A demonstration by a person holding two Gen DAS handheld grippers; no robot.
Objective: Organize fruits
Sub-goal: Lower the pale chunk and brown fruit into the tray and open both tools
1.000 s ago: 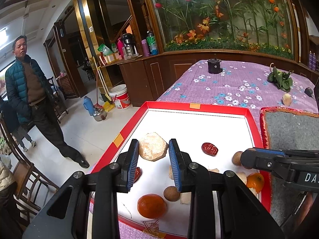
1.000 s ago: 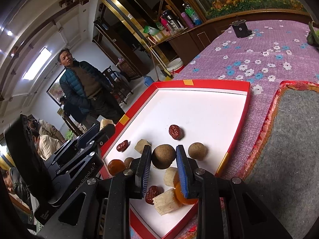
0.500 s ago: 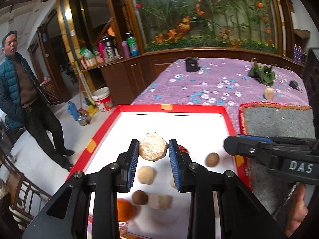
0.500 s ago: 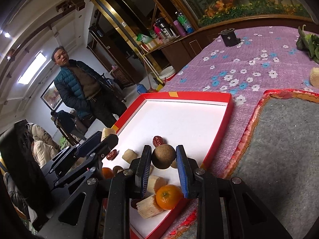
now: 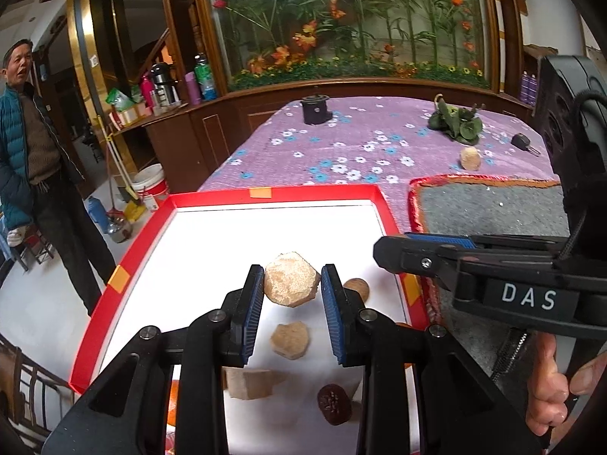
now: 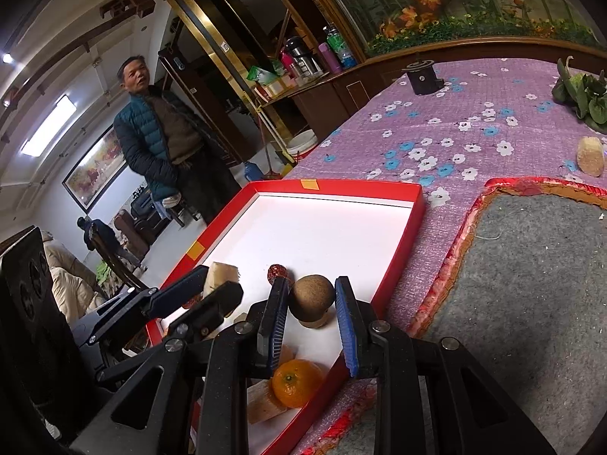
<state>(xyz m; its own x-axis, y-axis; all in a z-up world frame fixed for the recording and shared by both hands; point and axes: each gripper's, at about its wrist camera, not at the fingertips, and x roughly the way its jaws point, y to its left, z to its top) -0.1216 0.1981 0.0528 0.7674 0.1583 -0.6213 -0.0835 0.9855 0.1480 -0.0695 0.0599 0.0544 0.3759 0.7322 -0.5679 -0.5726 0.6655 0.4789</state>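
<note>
A red-rimmed white tray lies on the purple flowered cloth. My left gripper is shut on a tan cut sugarcane piece, held above the tray. My right gripper is shut on a round brown fruit, held over the tray's right side. In the tray lie more tan pieces, a red date, a brown ball and an orange. The right gripper also shows in the left wrist view; the left gripper shows in the right wrist view.
A grey felt mat with red edging lies right of the tray. A loose tan piece, green leaves, a key and a black cup sit farther back. A man stands left.
Both grippers rose and moved rightward with their fruits; the tray and its contents sit lower in view, and the grey mat looms larger for the right gripper.
</note>
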